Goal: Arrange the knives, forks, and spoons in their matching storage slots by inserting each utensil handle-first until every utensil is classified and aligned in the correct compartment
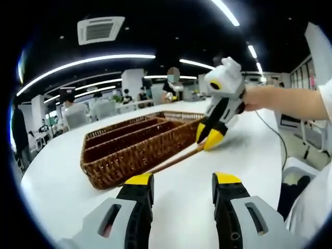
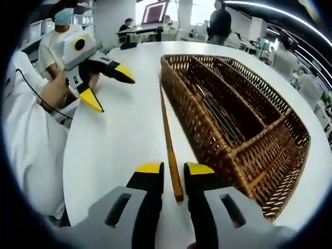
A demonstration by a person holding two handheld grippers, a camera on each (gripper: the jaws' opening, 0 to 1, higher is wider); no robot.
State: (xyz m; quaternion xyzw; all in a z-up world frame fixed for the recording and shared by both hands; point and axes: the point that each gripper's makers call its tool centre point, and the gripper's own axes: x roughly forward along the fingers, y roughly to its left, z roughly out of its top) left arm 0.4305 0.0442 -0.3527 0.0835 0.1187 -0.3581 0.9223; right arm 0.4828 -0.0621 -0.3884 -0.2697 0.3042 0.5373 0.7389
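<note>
A brown wicker tray [image 1: 129, 155] [image 2: 259, 155] with long compartments lies on the white table. Thin dark utensils [image 2: 220, 114] rest in its middle compartment. A long wooden-handled utensil [image 2: 167, 129] [image 1: 174, 160] lies on the table along the tray's side. Its near end sits between my right gripper [image 2: 175, 168] [image 1: 206, 139], whose jaws are drawn close around it. My left gripper [image 1: 182, 181] [image 2: 109, 87] hovers open over the table, short of the tray, with nothing between its jaws.
The white table [image 1: 259, 150] [image 2: 119, 135] stretches around the tray. A person in white [image 2: 26, 135] holds the grippers, and a cable [image 1: 275, 135] trails over the table. Other people and desks stand far behind.
</note>
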